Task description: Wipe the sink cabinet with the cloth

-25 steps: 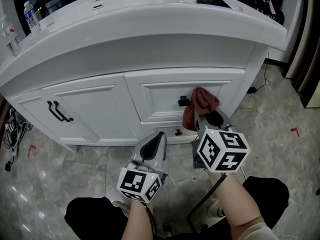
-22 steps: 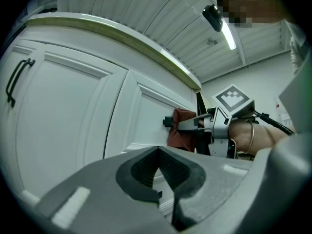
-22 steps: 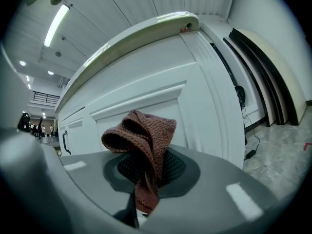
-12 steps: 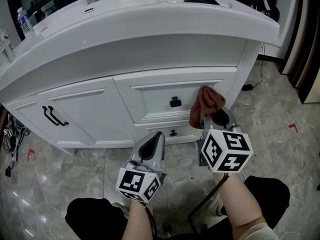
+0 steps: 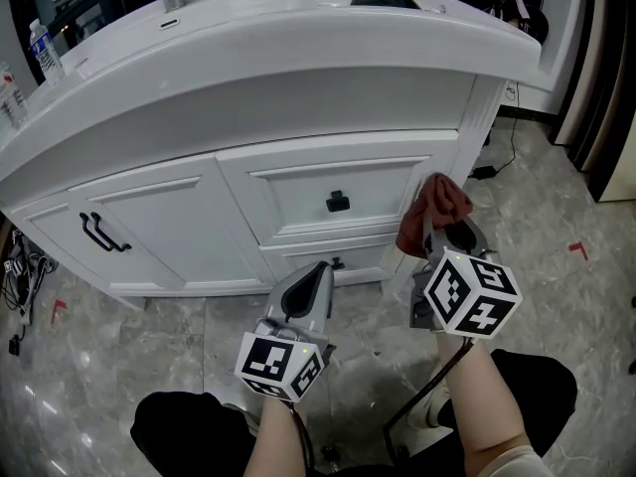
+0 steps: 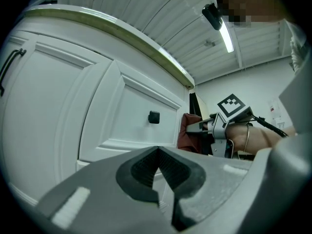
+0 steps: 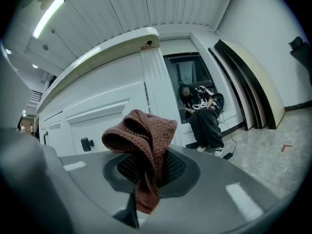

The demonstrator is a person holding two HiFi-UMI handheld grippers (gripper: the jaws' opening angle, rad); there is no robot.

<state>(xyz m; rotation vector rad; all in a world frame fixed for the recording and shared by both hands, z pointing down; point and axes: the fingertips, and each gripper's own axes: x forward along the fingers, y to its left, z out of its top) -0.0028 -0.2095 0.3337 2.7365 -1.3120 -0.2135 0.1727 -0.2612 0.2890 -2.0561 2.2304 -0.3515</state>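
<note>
The white sink cabinet (image 5: 298,197) fills the middle of the head view, with a drawer carrying a black knob (image 5: 338,203) and a door with black handles (image 5: 99,233). My right gripper (image 5: 437,229) is shut on a reddish-brown knitted cloth (image 5: 435,207), held by the drawer's right edge near the cabinet's corner post. In the right gripper view the cloth (image 7: 144,145) bunches up out of the closed jaws. My left gripper (image 5: 306,288) is shut and empty, low in front of the cabinet's bottom drawer (image 6: 141,126).
A white countertop (image 5: 278,38) overhangs the cabinet, with water bottles (image 5: 40,43) at its far left and a dark phone (image 5: 383,0) at the back. Grey marble floor (image 5: 556,296) lies to the right. A person sits on the floor (image 7: 204,116) beyond the cabinet.
My right gripper with the cloth has slid rightward along the drawer front, from beside the knob to the drawer's right edge. The left gripper stayed put.
</note>
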